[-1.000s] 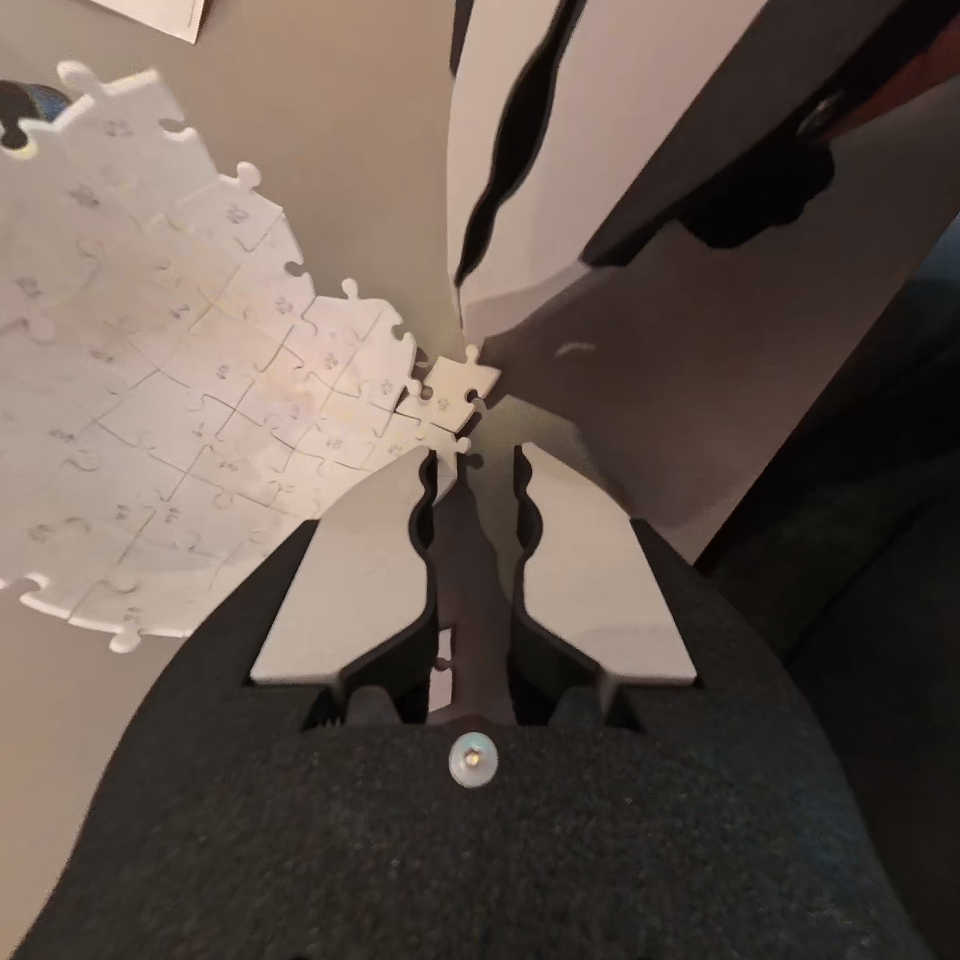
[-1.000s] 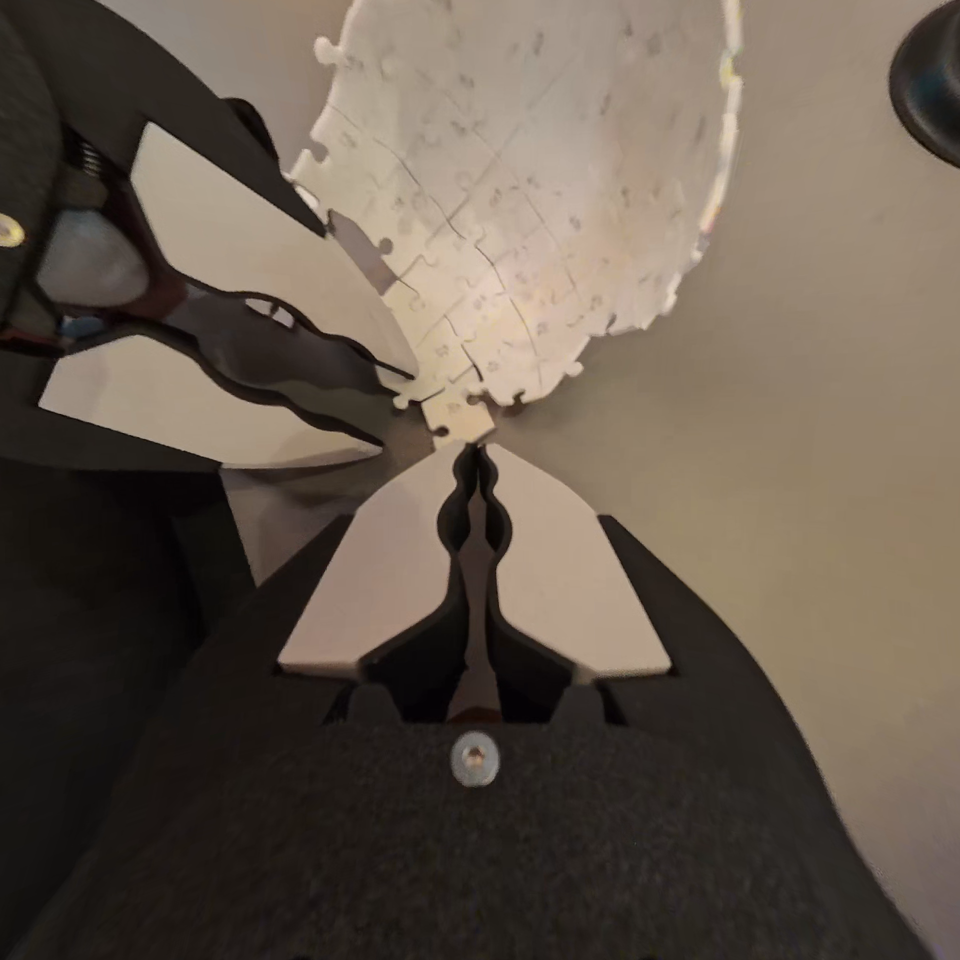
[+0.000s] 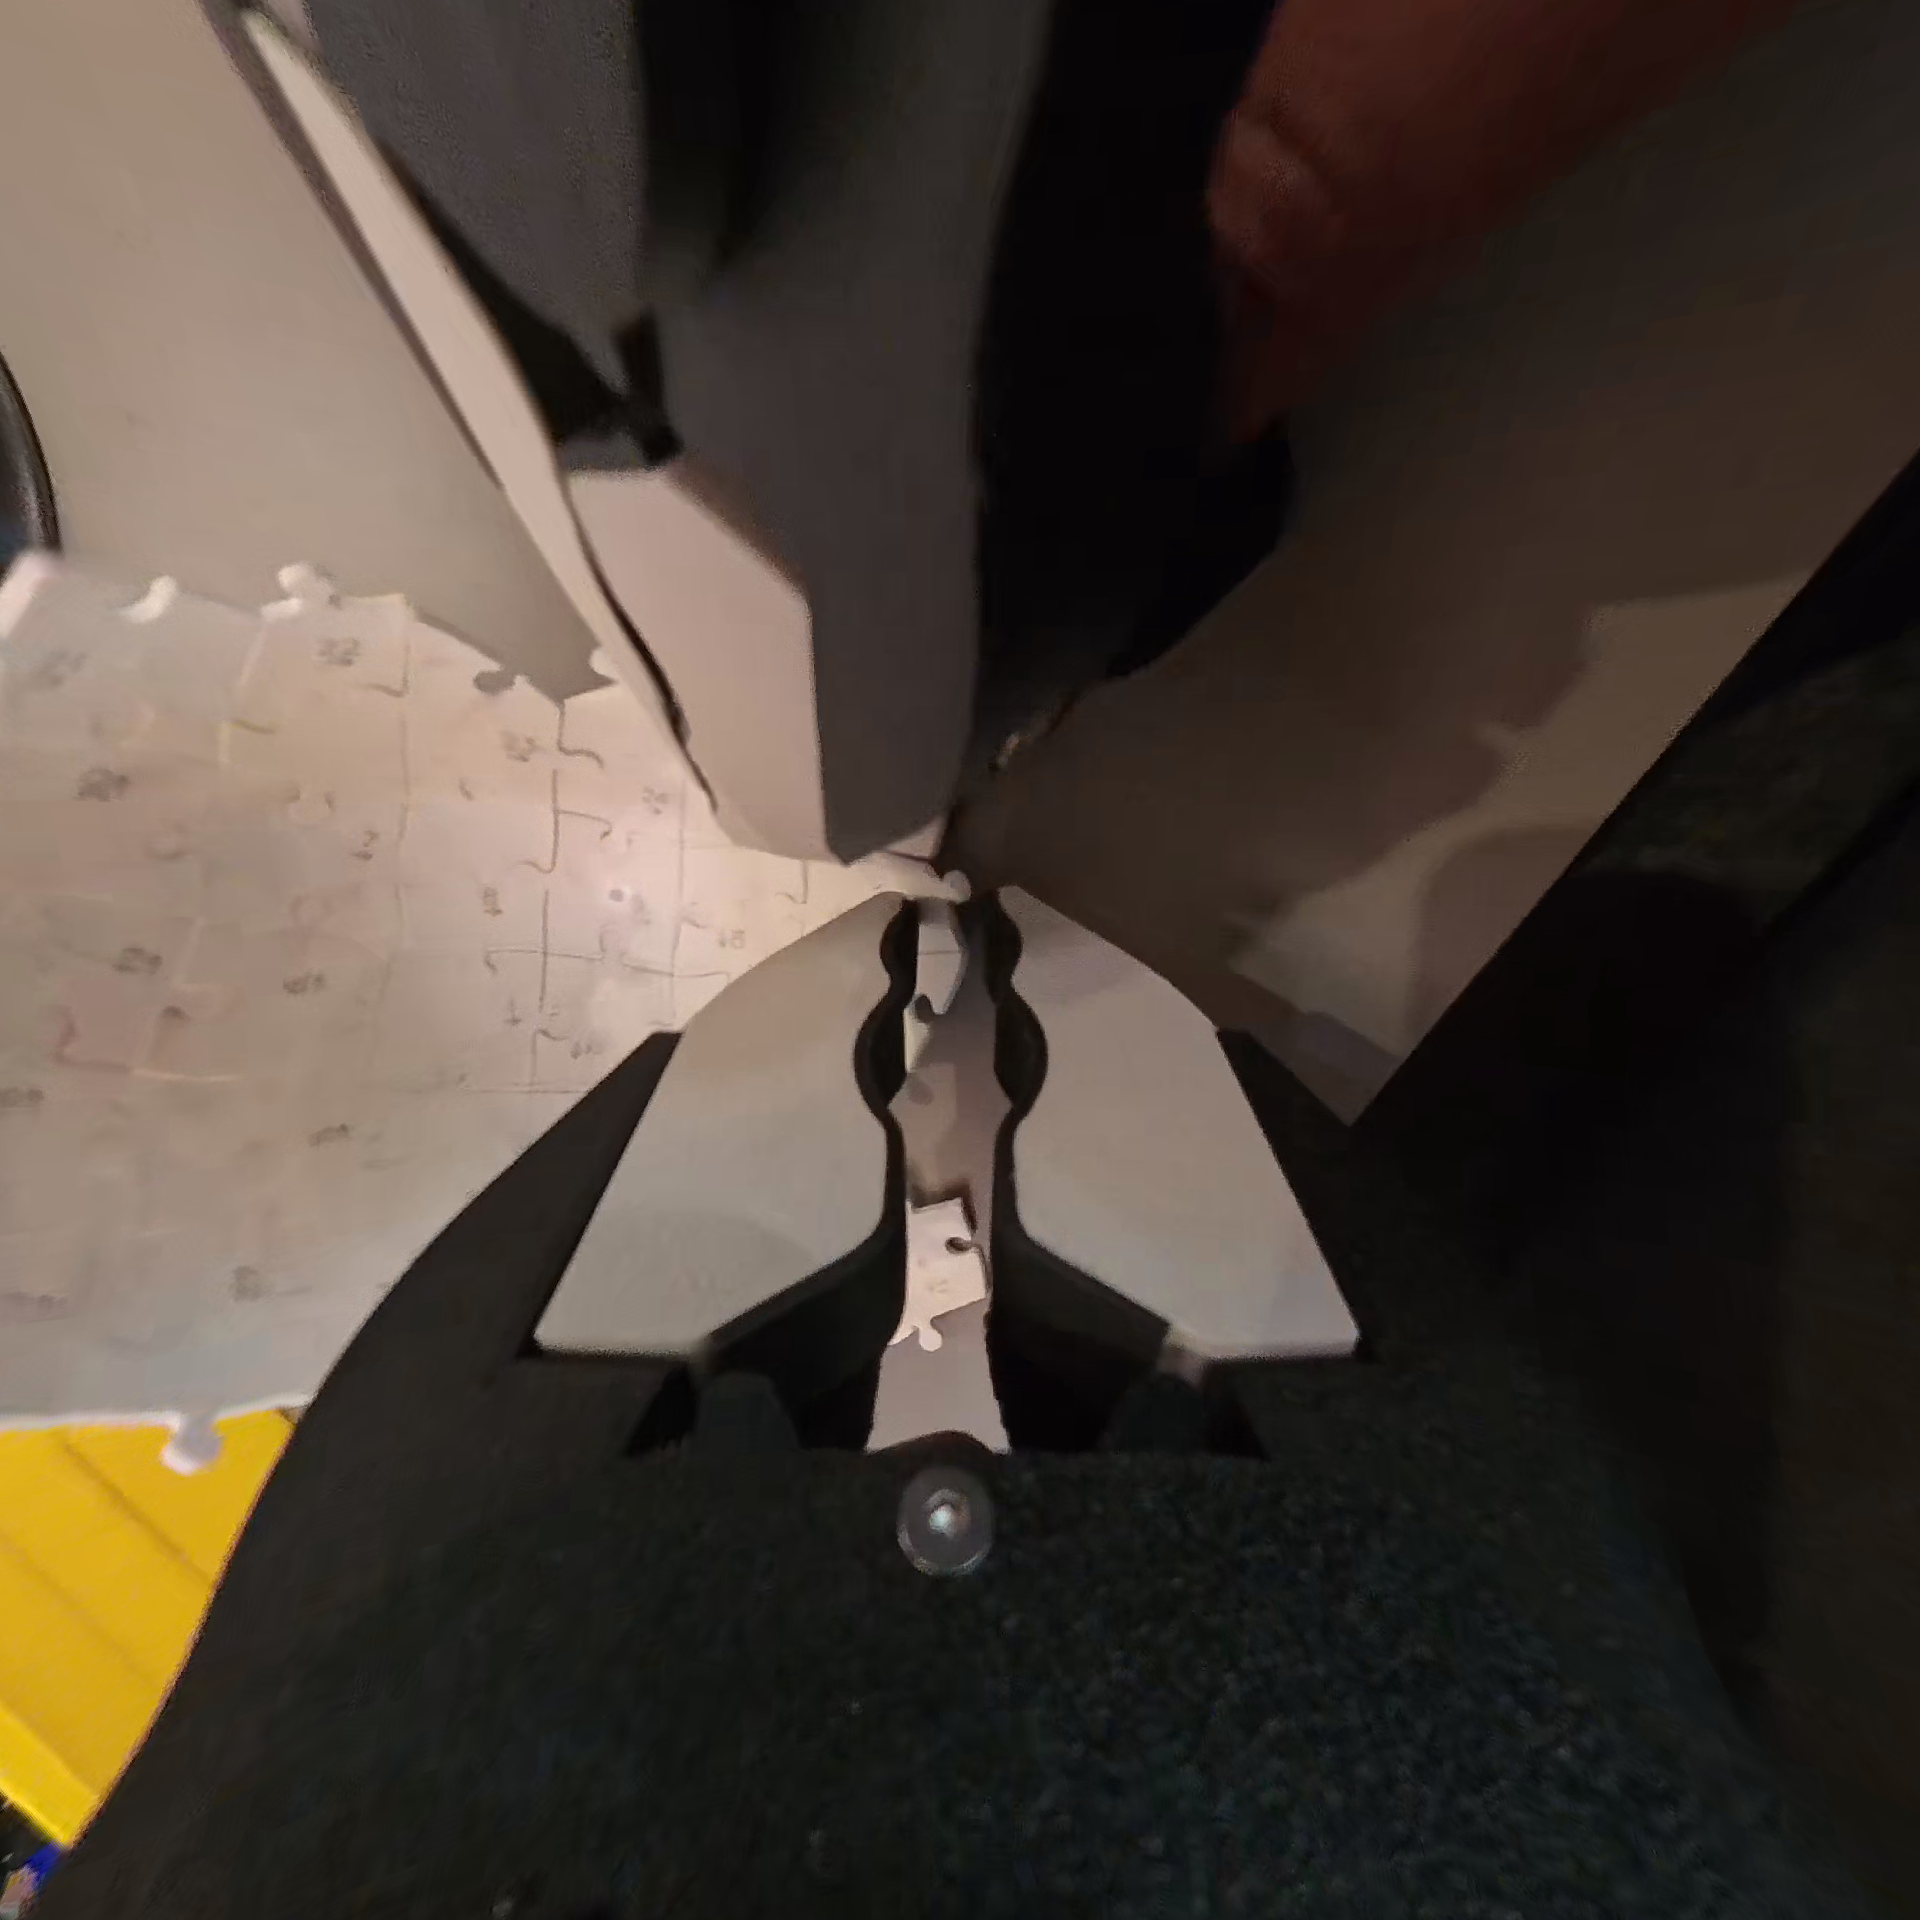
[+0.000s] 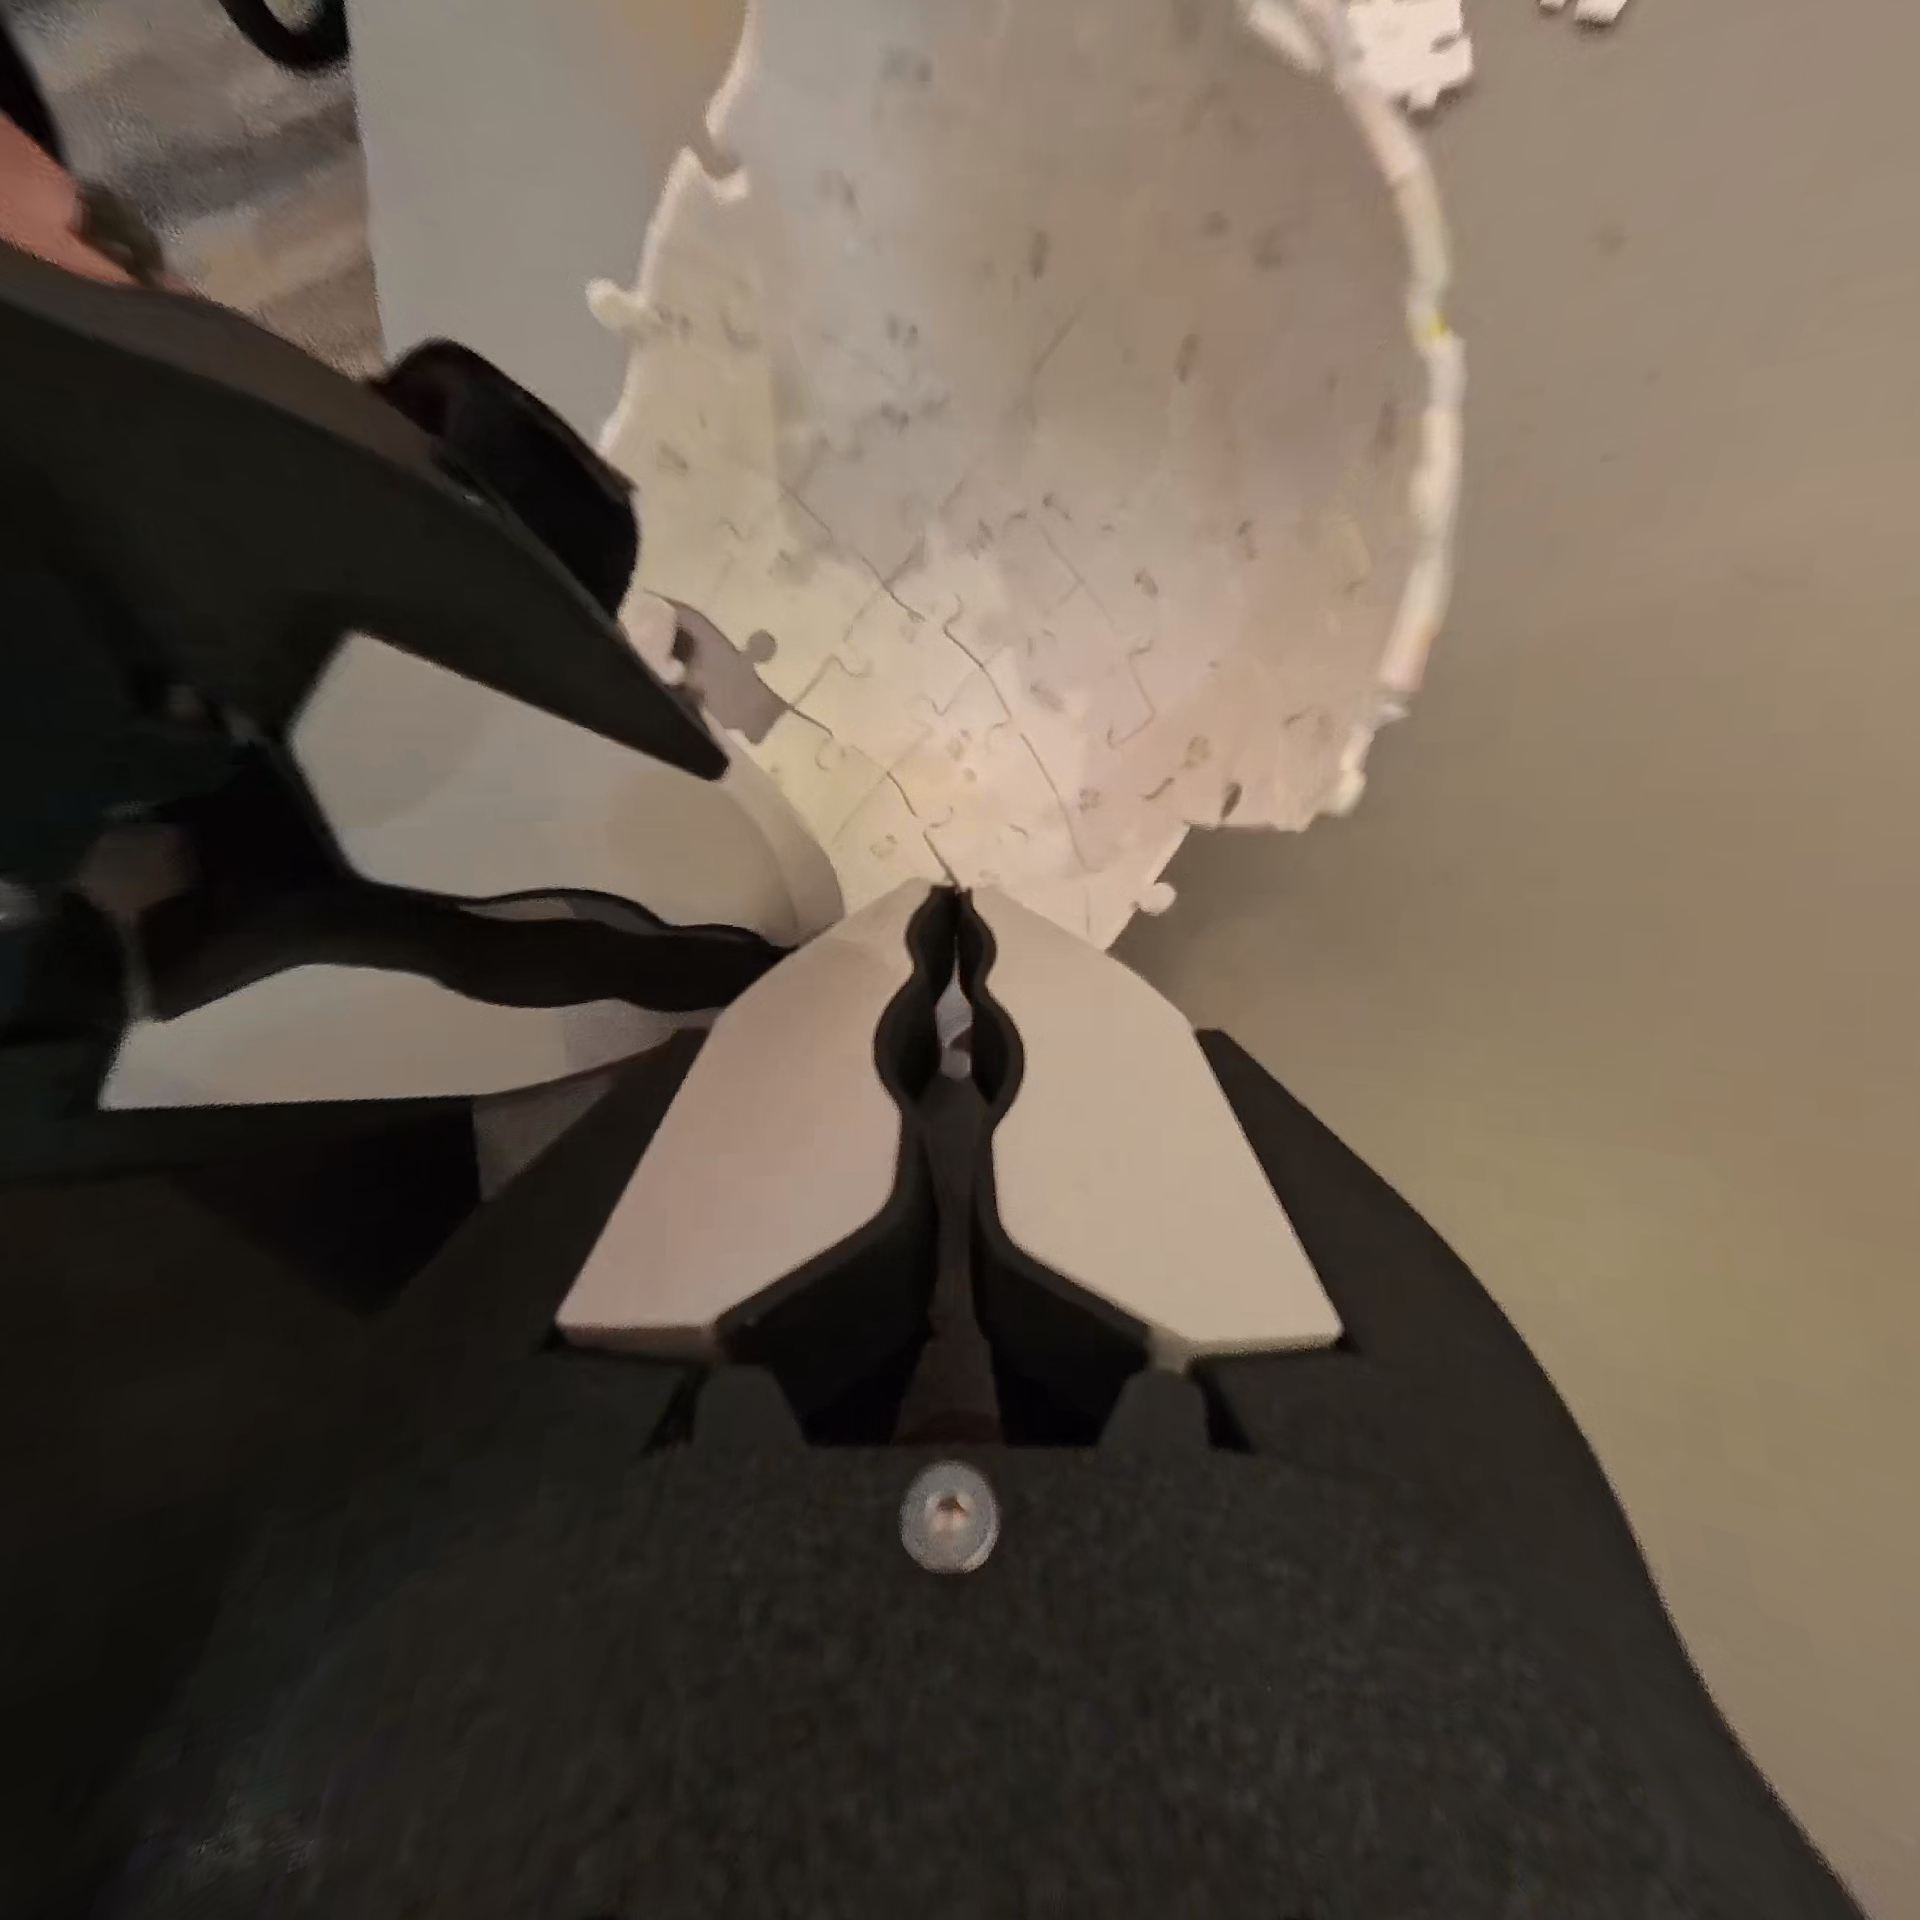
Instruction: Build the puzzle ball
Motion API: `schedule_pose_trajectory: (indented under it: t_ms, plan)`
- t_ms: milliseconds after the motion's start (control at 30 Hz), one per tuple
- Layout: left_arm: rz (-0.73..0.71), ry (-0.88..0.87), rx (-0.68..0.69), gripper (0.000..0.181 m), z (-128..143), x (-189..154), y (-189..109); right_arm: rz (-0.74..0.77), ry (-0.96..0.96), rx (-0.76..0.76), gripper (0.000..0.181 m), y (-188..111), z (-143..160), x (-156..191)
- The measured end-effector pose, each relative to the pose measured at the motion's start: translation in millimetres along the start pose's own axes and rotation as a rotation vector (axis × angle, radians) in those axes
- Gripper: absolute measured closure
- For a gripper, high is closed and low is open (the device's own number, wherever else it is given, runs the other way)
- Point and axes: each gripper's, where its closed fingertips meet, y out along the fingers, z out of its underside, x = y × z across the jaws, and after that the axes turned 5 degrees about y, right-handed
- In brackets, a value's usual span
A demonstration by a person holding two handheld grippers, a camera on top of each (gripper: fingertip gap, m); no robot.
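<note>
The half-built puzzle ball is a white curved shell (image 3: pixel 312 935) of joined pieces, seen from its inner side; it also shows in the right wrist view (image 4: pixel 1091 520). My left gripper (image 3: pixel 943 925) has its jaws nearly together on the shell's near rim, with white rim pieces showing edge-on between the pads. My right gripper (image 4: pixel 954 899) is shut at the same rim on a small white puzzle piece (image 3: pixel 935 878), mostly hidden by the tips. The two grippers' tips almost touch. The right gripper comes down from the top of the left wrist view (image 3: pixel 831 623). The left gripper lies at the left of the right wrist view (image 4: pixel 416 935).
The tan table (image 4: pixel 1662 935) ends at a dark drop on the right (image 3: pixel 1714 935). A yellow object (image 3: pixel 104 1558) lies below the shell. Loose joined pieces (image 4: pixel 1382 52) sit at the far end. A dark round thing (image 3: pixel 21 468) and a hand (image 3: pixel 1403 208) show at the edges.
Both grippers have closed in on the shell's rim until their tips nearly meet. The left jaws have narrowed onto the rim. The piece has gone from plain sight between the tips.
</note>
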Motion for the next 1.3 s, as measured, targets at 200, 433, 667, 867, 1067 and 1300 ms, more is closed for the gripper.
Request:
schedule_pose_trajectory:
  t_ms: [200,433,667,867,1067,1300]
  plan:
    - [-0.050,0.036,0.028,0.169,2.5,1.5,-0.6,0.000,-0.002,0.039,0.181,6.3,4.8,4.6]
    - [-0.140,0.054,0.016,0.156,14.1,2.2,-14.7,0.017,0.013,0.043,0.181,6.9,6.3,3.7]
    - [-0.075,-0.123,-0.213,0.156,24.1,-0.2,-29.9,0.045,-0.015,0.037,0.181,7.1,6.7,3.4]
    - [-0.044,-0.173,-0.291,0.157,32.9,4.2,-25.6,0.054,-0.032,0.050,0.181,6.5,7.2,3.8]
    - [-0.044,-0.061,-0.309,0.157,-1.9,-6.5,-20.0,0.068,-0.044,0.040,0.181,6.7,7.3,3.6]
    - [-0.038,-0.050,-0.238,0.163,-6.8,-5.4,-3.2,0.062,-0.041,0.036,0.181,6.8,7.4,4.3]
